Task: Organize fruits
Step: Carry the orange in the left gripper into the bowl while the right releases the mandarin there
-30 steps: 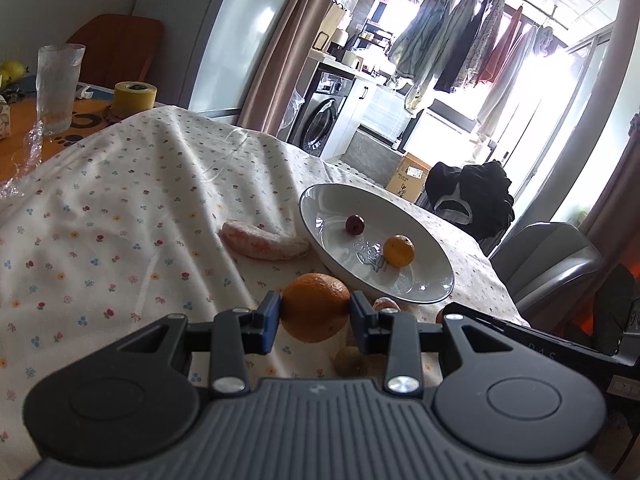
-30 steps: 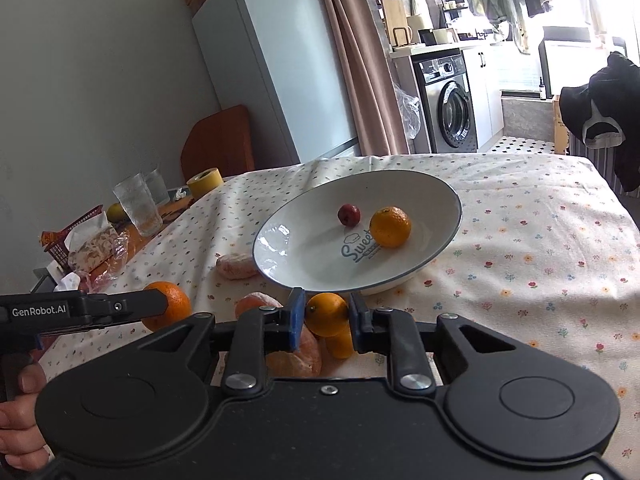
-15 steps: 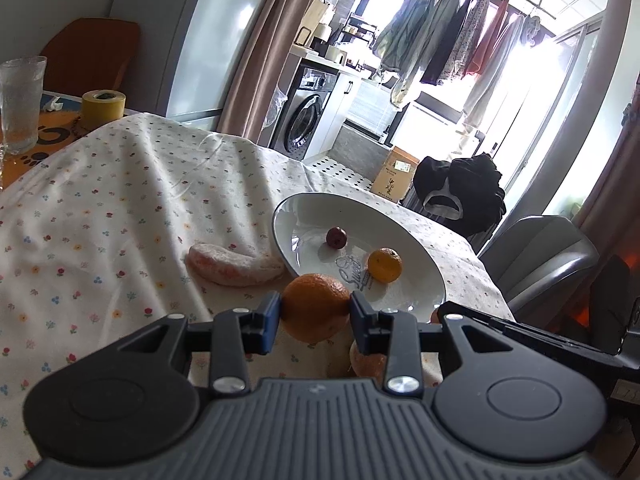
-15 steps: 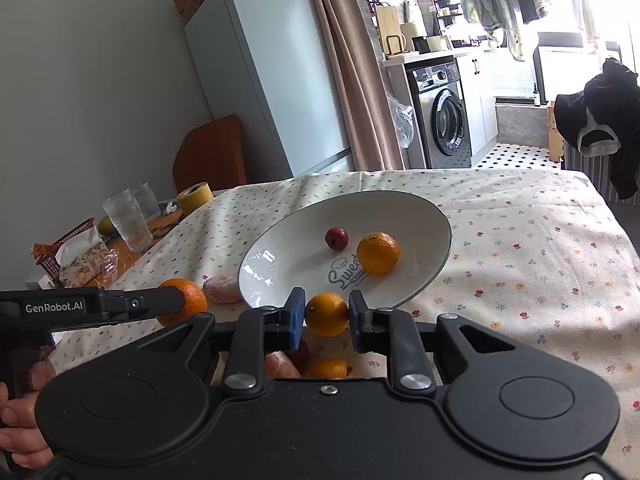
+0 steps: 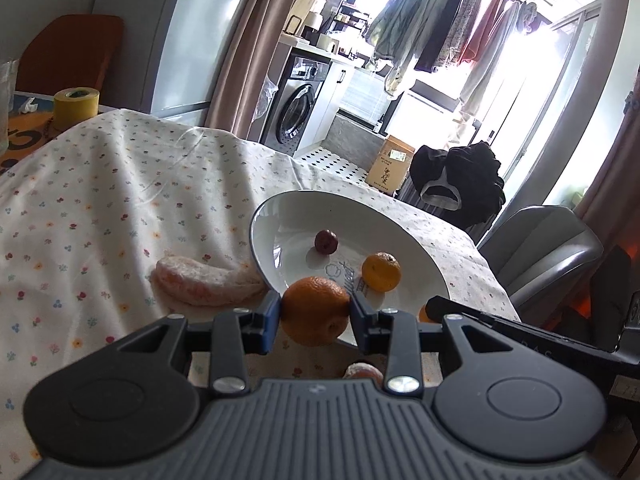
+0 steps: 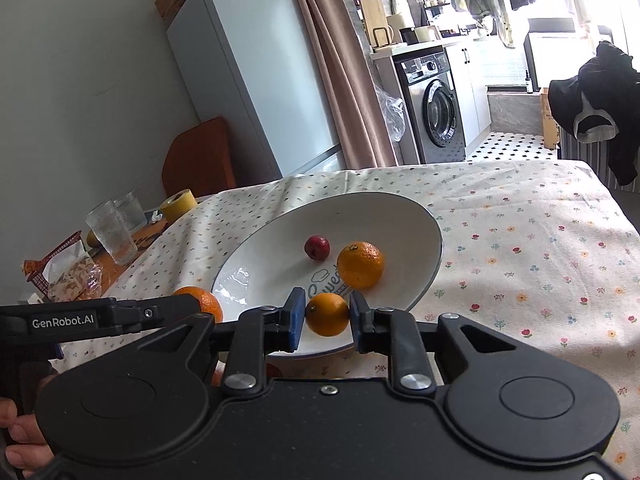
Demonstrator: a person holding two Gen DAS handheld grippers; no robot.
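We see a white plate (image 6: pixel 404 216) on the floral tablecloth (image 6: pixel 540 248), holding a small red fruit (image 6: pixel 317 247) and a dimpled orange (image 6: pixel 361 265). Our left gripper (image 5: pixel 315 312) is clamped on a large orange (image 5: pixel 315 311) raised at the plate's near rim. Our right gripper (image 6: pixel 326 315) pinches a smaller orange (image 6: pixel 327 314) above the same rim. A wrapped peeled fruit (image 5: pixel 204 281) lies against the plate's left edge. Fingers (image 6: pixel 20 446) curl round the left handle.

White fridge (image 6: pixel 256 80), washing machine (image 6: pixel 438 114), brown curtain (image 5: pixel 248 40); laundry (image 5: pixel 440 28) hanging by bright window.
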